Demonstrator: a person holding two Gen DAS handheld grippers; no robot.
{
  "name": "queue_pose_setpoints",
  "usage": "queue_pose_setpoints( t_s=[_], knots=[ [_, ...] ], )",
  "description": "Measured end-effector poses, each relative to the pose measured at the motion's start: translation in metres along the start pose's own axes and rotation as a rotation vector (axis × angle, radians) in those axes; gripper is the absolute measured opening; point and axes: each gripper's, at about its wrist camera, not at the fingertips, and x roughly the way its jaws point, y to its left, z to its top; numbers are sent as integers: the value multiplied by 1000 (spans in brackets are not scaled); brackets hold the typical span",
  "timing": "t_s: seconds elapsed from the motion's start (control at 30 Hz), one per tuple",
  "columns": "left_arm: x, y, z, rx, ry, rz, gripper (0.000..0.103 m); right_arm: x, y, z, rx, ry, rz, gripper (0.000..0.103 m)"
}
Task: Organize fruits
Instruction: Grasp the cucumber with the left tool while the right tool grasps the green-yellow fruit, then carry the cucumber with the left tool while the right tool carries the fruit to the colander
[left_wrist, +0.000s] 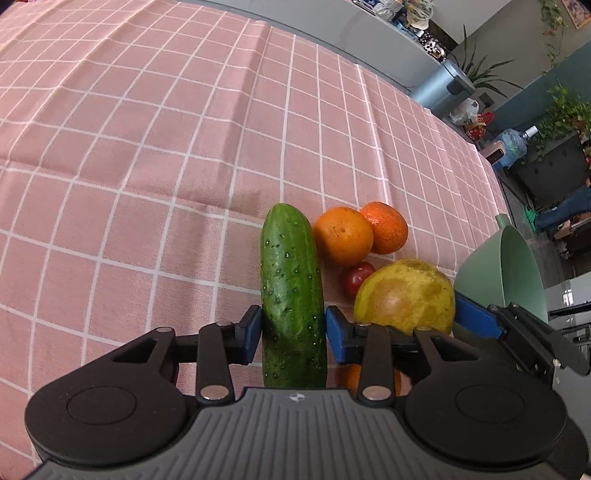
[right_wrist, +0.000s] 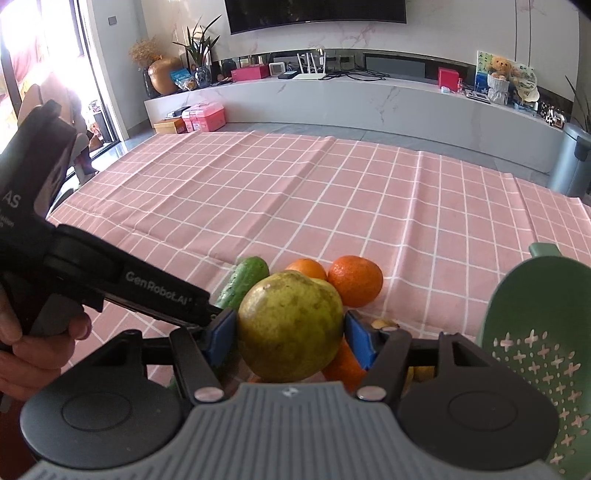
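My left gripper (left_wrist: 292, 334) is shut on a green cucumber (left_wrist: 291, 295), which runs forward between the blue pads. My right gripper (right_wrist: 290, 334) is shut on a yellow-green pear (right_wrist: 290, 326); the pear also shows in the left wrist view (left_wrist: 404, 301), with the right gripper's blue pad beside it. Two oranges (left_wrist: 343, 236) (left_wrist: 386, 227) and a small red tomato (left_wrist: 356, 277) lie on the pink checked tablecloth (left_wrist: 147, 166) just beyond. In the right wrist view the oranges (right_wrist: 354, 280) and the cucumber (right_wrist: 242, 282) sit behind the pear. Another orange piece lies under the grippers (right_wrist: 343, 365).
A green perforated colander (right_wrist: 535, 354) stands at the right, close to my right gripper; it also shows in the left wrist view (left_wrist: 509, 277). The person's hand holds the left gripper's handle (right_wrist: 40, 332). The table's right edge (left_wrist: 491, 173) is near the fruit. A TV counter lies beyond.
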Motion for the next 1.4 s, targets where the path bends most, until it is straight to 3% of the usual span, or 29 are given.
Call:
queue_pose_setpoints(
  t_s=[0.23, 0.6, 0.83, 1.0, 1.27, 1.4],
  knots=[
    [-12, -2, -11, -20, -53, 70, 41, -3, 7, 0, -18, -3, -1, 61],
    [-67, -9, -39, -116, -175, 88, 41, -26, 27, 1, -90, -4, 10, 61],
    [-102, -34, -42, -145, -249, 20, 41, -57, 25, 5, -118, -14, 23, 61],
    [-108, -62, -33, -170, -264, -59, 41, -82, 9, 8, -159, -15, -17, 61],
    [-83, -123, -16, -173, -243, -199, 41, -121, -43, 19, -194, 34, -104, 61],
    [-56, -148, -10, -172, -216, -213, 41, -126, -71, 22, -238, 89, -154, 61]
  ],
)
